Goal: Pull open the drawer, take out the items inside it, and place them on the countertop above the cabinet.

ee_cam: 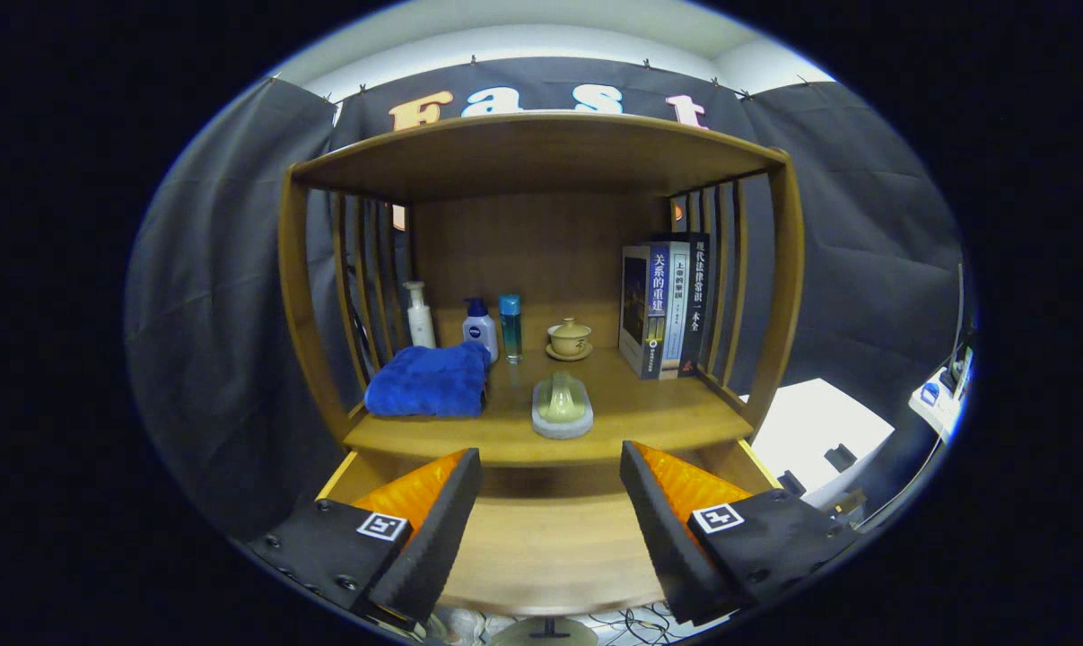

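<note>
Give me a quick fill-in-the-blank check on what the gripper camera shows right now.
1. The gripper hangs with its fingers ____, nothing between them.
2. The wooden drawer beneath the fingers is pulled ____.
3. The folded blue towel lies on the wooden countertop in front of the white pump ____.
4. The three ____ stand upright at the countertop's right end.

Missing words: open; open; bottle; books

I see the wooden pull-out drawer (pixel 550 538) drawn open below the cabinet's wooden countertop (pixel 631 414); a pale green ceramic piece on a grey base (pixel 562 405) sits near the countertop's front edge.
</note>
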{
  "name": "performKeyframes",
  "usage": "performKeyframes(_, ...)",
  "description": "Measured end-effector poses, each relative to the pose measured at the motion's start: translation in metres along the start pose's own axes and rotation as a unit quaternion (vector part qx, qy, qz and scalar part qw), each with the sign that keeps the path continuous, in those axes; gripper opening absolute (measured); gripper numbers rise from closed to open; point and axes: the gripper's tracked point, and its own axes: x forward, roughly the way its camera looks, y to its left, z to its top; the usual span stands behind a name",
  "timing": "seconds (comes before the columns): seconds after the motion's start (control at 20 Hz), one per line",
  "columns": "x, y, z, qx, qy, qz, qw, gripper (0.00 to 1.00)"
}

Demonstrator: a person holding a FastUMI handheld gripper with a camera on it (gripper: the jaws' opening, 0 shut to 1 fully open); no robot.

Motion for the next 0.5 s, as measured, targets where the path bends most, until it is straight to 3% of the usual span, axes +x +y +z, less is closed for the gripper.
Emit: performKeyframes(0.5,-0.048,0.004,-0.087,-0.018,-0.002,0.006,1.000,0.99)
